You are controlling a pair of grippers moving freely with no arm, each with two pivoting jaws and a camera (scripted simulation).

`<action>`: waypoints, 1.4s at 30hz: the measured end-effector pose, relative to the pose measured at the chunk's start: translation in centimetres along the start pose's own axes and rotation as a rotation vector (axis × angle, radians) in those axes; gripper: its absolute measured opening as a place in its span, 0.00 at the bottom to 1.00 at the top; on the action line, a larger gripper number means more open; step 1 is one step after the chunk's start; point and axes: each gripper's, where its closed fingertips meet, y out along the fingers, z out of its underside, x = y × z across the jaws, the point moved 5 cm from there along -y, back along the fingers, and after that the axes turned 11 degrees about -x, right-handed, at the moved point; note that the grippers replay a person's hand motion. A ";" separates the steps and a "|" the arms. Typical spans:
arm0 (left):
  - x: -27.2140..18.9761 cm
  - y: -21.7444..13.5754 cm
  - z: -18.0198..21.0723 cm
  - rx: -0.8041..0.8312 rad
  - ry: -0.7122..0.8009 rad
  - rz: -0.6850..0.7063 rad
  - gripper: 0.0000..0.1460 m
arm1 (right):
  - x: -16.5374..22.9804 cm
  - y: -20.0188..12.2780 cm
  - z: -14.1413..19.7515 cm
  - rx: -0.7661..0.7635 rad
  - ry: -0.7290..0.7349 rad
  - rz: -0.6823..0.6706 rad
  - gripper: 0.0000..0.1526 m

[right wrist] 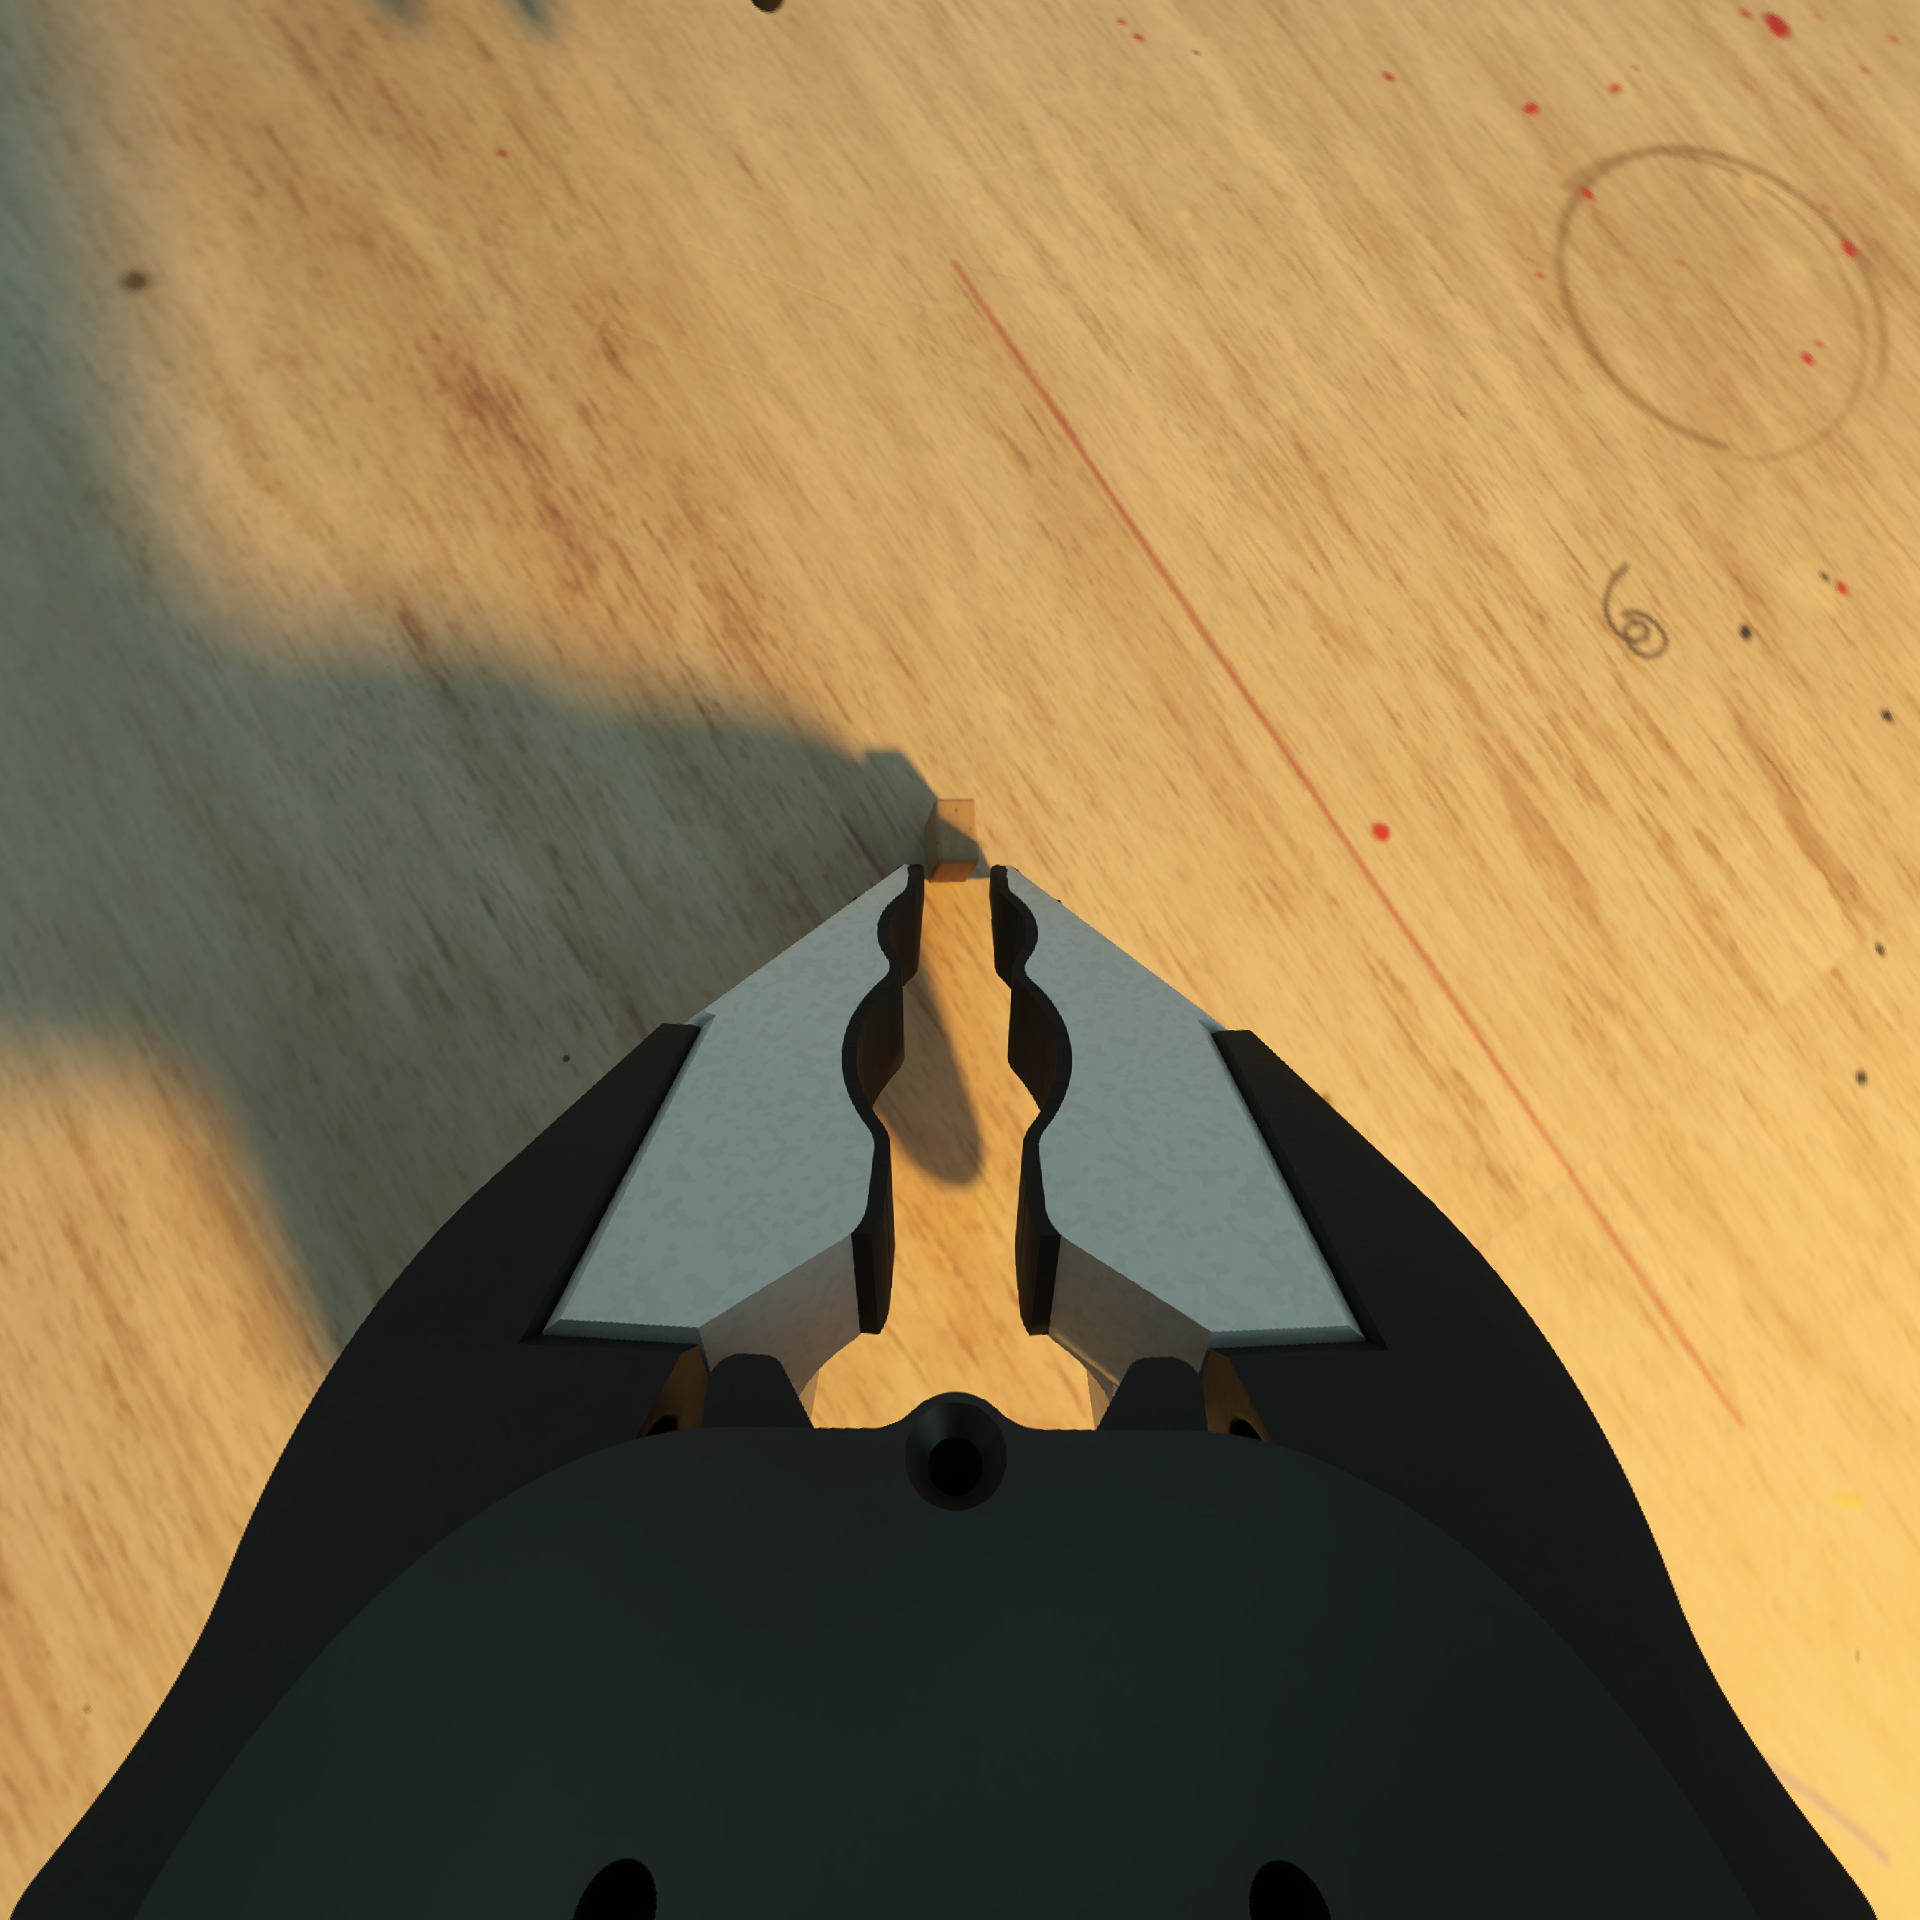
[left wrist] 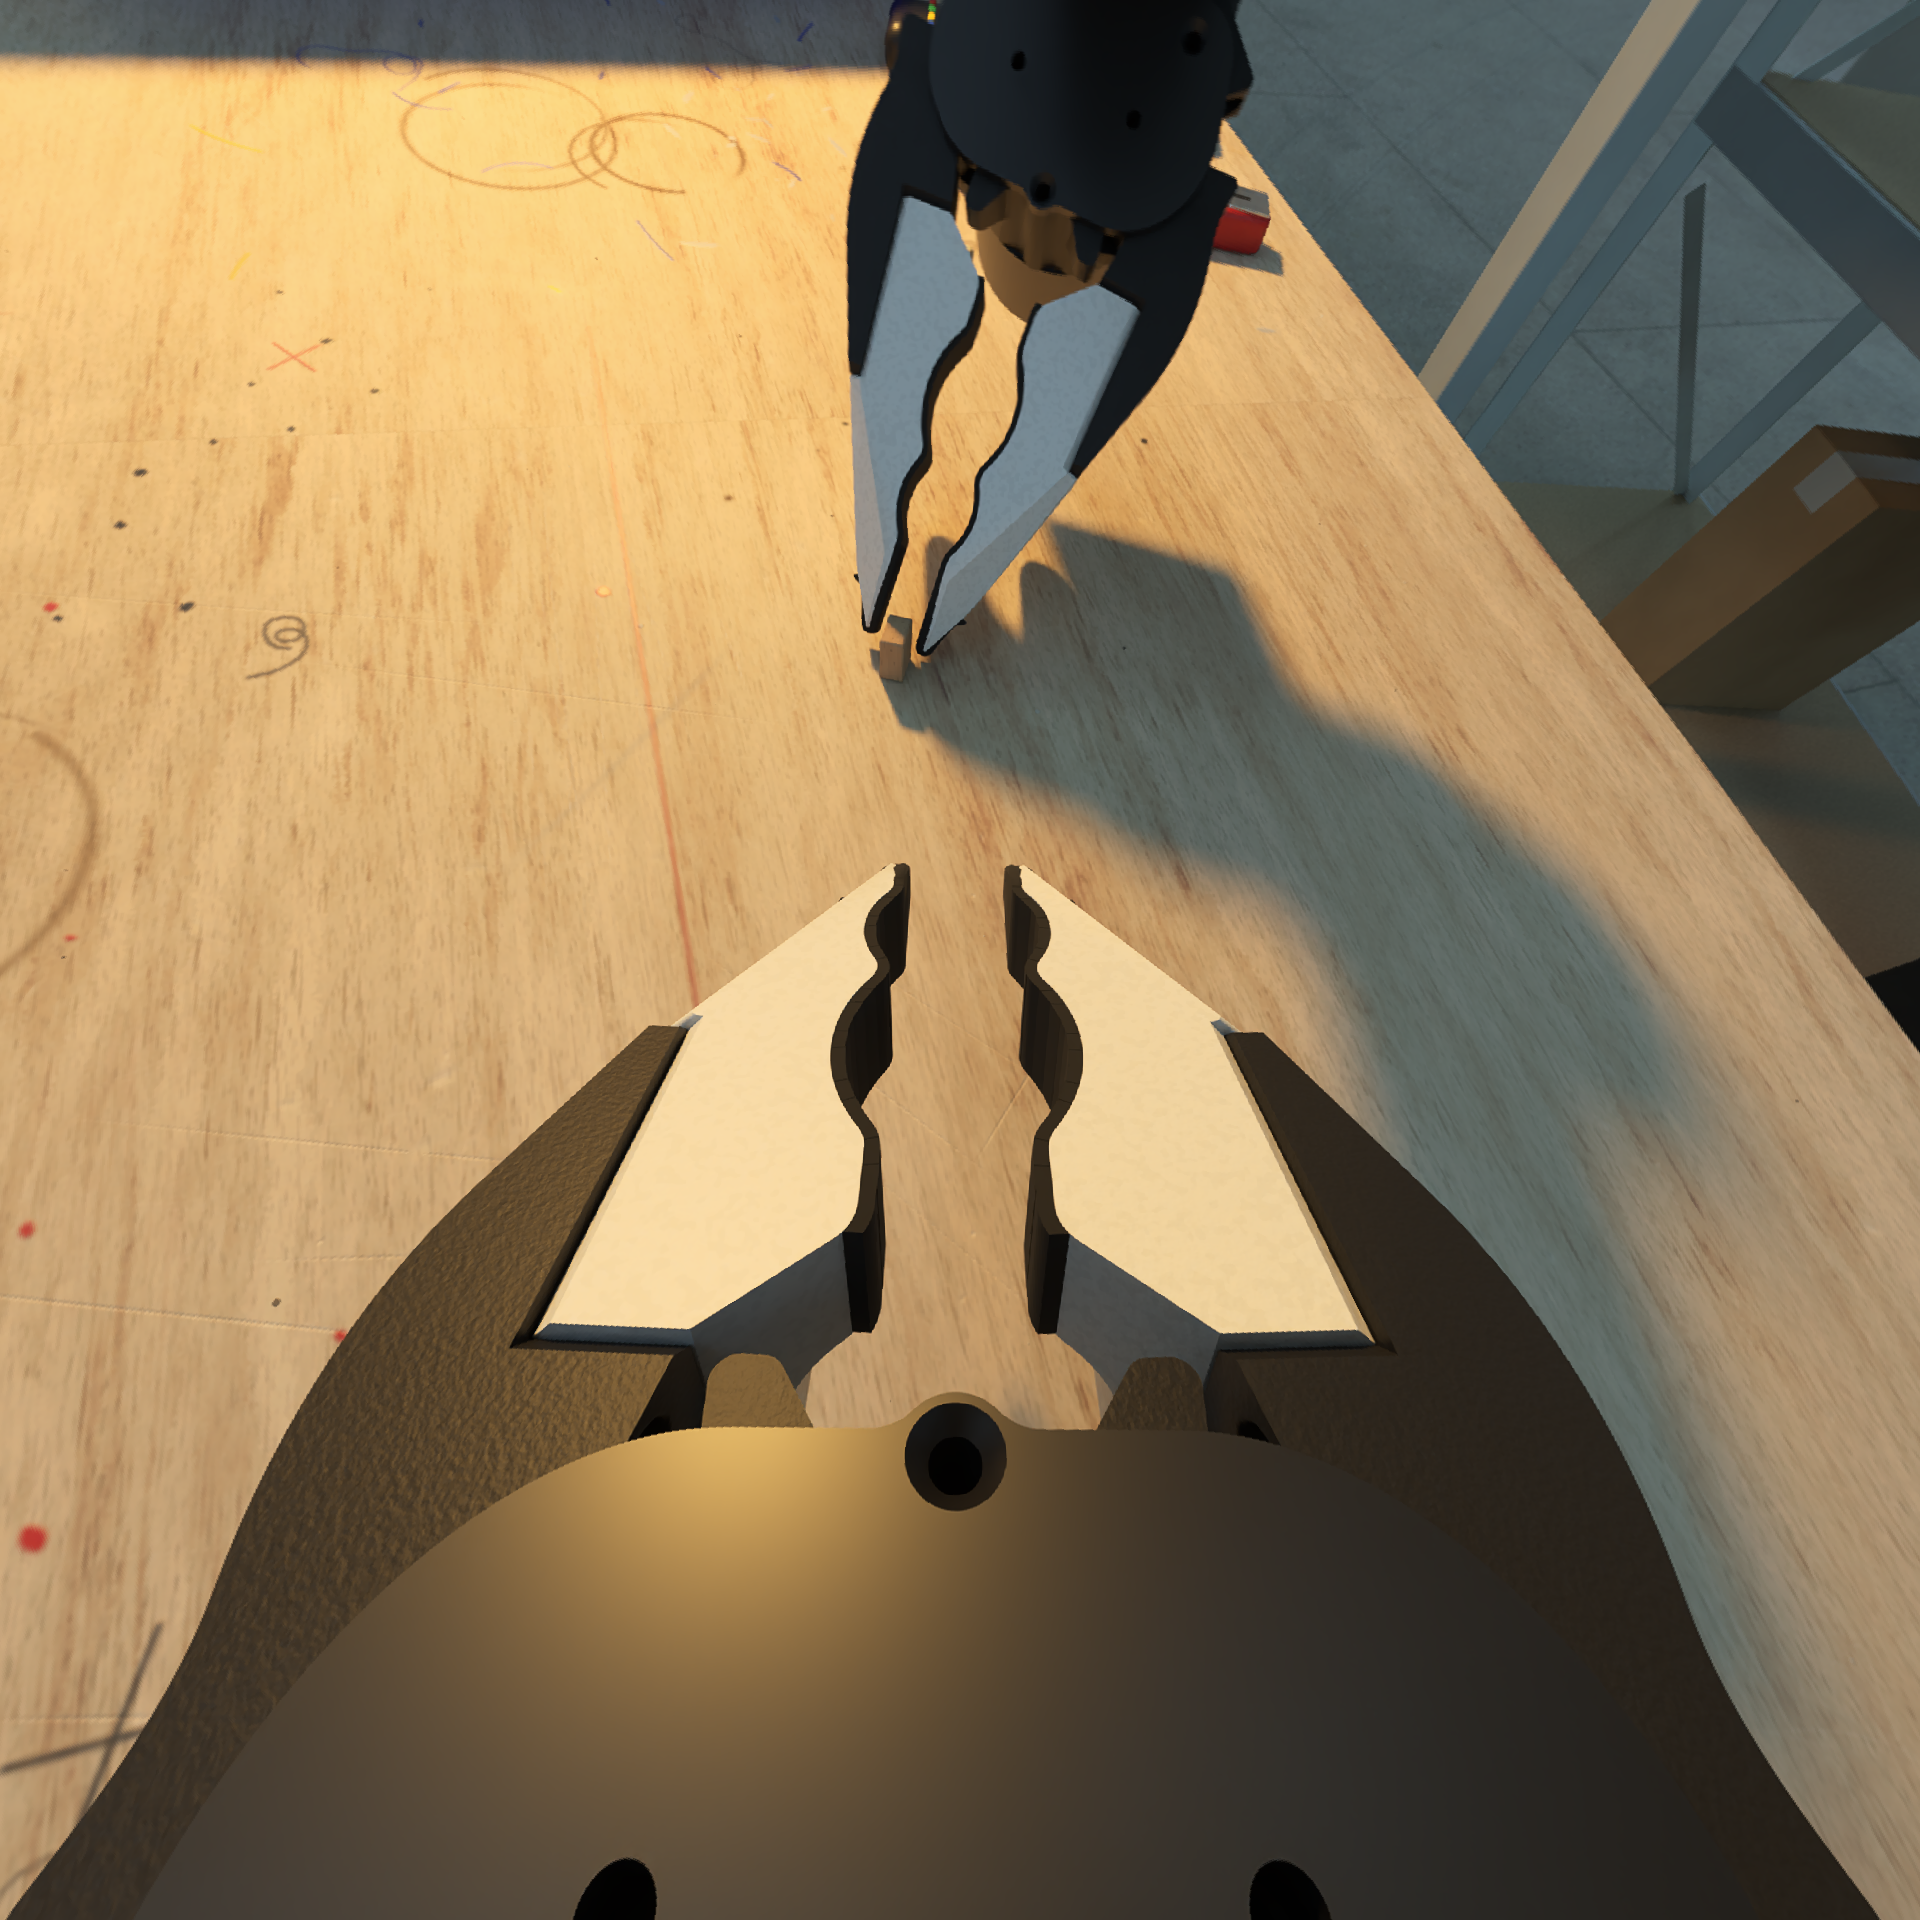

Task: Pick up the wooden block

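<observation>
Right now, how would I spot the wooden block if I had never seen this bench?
Start at the long plywood workbench and find the dark right gripper pointing down near the bench's right edge. The wooden block sits on the bench right at its fingertips. It is a tiny pale cube, unlike the red object farther back by the edge.

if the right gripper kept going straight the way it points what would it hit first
Most likely the wooden block, which sits just past the open tips of the right gripper, roughly in line with the gap. Beyond it lies only the table. Whether the fingers already touch the block is unclear.
</observation>
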 end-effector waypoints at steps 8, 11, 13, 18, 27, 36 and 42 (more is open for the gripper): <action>-0.1 0.0 0.1 0.016 0.011 -0.006 0.12 | -0.5 1.0 -0.8 0.043 -0.043 -0.139 0.04; 0.1 -0.2 0.1 0.008 0.008 -0.014 0.12 | -0.1 0.7 -0.7 0.050 0.008 -0.108 0.04; 0.3 -0.3 0.0 -0.003 0.000 -0.018 0.12 | 0.1 0.3 -0.9 0.051 0.078 -0.026 0.04; 1.2 -0.9 -0.2 -0.031 -0.028 -0.046 0.12 | -1.3 -1.6 -3.1 0.009 0.380 0.396 0.05; 3.2 -1.6 -0.3 -0.073 -0.109 -0.048 0.12 | -6.8 -3.1 -5.0 0.163 0.880 0.796 0.04; 3.8 -1.8 -0.2 -0.063 -0.092 -0.093 0.12 | -6.2 -2.0 -4.5 0.356 0.867 0.794 0.04; 3.4 -0.8 0.6 0.009 -0.054 -0.134 0.12 | 0.7 0.5 -2.7 0.262 0.860 0.634 0.04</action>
